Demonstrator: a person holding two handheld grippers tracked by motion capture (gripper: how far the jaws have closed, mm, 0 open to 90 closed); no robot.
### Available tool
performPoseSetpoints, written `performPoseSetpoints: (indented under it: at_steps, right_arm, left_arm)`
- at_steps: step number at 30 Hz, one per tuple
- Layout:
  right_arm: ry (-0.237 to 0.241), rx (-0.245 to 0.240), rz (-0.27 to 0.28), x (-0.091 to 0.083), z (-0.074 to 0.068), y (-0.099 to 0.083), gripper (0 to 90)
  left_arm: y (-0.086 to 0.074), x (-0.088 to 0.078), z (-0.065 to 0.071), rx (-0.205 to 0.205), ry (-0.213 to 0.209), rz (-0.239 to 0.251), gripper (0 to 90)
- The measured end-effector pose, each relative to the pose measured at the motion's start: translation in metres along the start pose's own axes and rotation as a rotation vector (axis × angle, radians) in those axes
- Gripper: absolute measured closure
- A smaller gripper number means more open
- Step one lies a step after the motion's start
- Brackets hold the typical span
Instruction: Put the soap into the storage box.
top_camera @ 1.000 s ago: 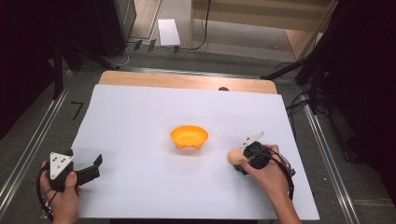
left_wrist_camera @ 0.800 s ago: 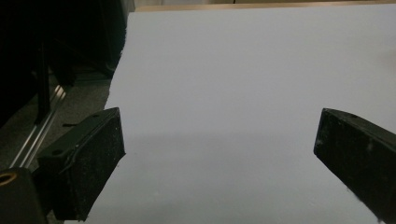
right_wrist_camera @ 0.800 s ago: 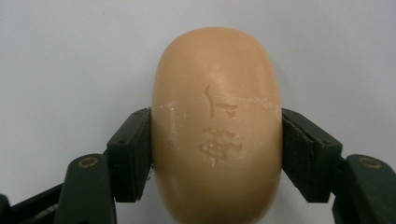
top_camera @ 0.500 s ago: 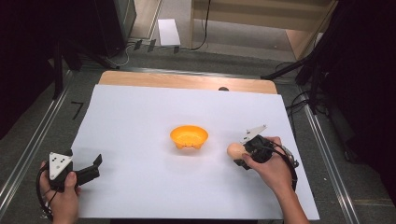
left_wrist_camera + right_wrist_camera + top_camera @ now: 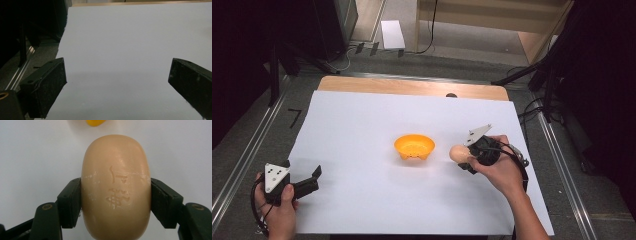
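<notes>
A beige oval bar of soap (image 5: 115,187) with stamped characters is clamped between the two black jaws of my right gripper (image 5: 115,200). In the high view that gripper (image 5: 463,159) holds the soap (image 5: 457,153) just right of an orange bowl (image 5: 414,146) at the middle of the white sheet. The bowl's yellow rim (image 5: 95,122) peeks in at the top of the right gripper view. My left gripper (image 5: 314,179) rests near the sheet's front left corner, jaws wide apart over bare white sheet (image 5: 120,50), nothing between them.
A white sheet (image 5: 362,125) covers a wooden table whose far edge (image 5: 412,86) shows. Metal rails (image 5: 242,160) run along both sides. Cables and dark stands lie on the floor beyond, with a white box (image 5: 392,34) at the back.
My right gripper has carried the soap up and left, closer to the orange bowl. The left gripper has stayed where it was.
</notes>
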State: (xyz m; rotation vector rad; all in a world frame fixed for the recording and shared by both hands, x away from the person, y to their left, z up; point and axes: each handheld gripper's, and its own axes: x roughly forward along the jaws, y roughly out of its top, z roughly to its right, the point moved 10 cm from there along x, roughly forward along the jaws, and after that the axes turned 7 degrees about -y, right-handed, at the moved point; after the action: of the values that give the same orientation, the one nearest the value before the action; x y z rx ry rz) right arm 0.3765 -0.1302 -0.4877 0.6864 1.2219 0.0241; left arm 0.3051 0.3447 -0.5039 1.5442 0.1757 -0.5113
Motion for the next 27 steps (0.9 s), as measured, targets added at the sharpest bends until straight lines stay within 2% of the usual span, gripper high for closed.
performPoseSetpoints:
  at_steps: [2, 3, 5, 6, 8, 10, 19, 27]
  right_arm:
    - [0.012, -0.015, 0.008, 0.000, 0.001, 0.004, 33.4]
    - [0.012, -0.039, 0.014, 0.001, 0.002, 0.009, 33.4]
    - [0.017, -0.046, 0.018, 0.001, 0.002, 0.011, 33.3]
    - [0.030, -0.063, 0.024, 0.002, 0.002, 0.016, 33.3]
    - [0.037, -0.069, 0.034, 0.004, 0.001, 0.019, 33.3]
    - [0.066, -0.083, 0.036, 0.006, -0.002, 0.023, 33.3]
    - [0.080, -0.132, 0.044, 0.014, -0.006, 0.052, 33.3]
    - [0.095, -0.175, 0.053, 0.017, -0.010, 0.068, 33.3]
  left_arm:
    - [0.000, 0.000, 0.000, 0.001, 0.000, -0.001, 2.0]
    - [0.000, 0.000, 0.000, 0.001, 0.000, -0.003, 2.0]
    - [0.000, 0.000, 0.000, 0.009, 0.001, -0.008, 2.1]
    - [0.000, 0.001, 0.001, 0.010, 0.003, -0.005, 2.1]
    - [0.000, 0.001, 0.001, 0.017, 0.001, -0.005, 2.1]
    - [0.000, 0.000, 0.001, 0.016, 0.001, -0.005, 2.1]
    - [0.000, 0.000, 0.002, 0.014, -0.013, 0.000, 2.1]
    - [0.000, 0.000, 0.002, 0.017, -0.019, -0.001, 2.1]
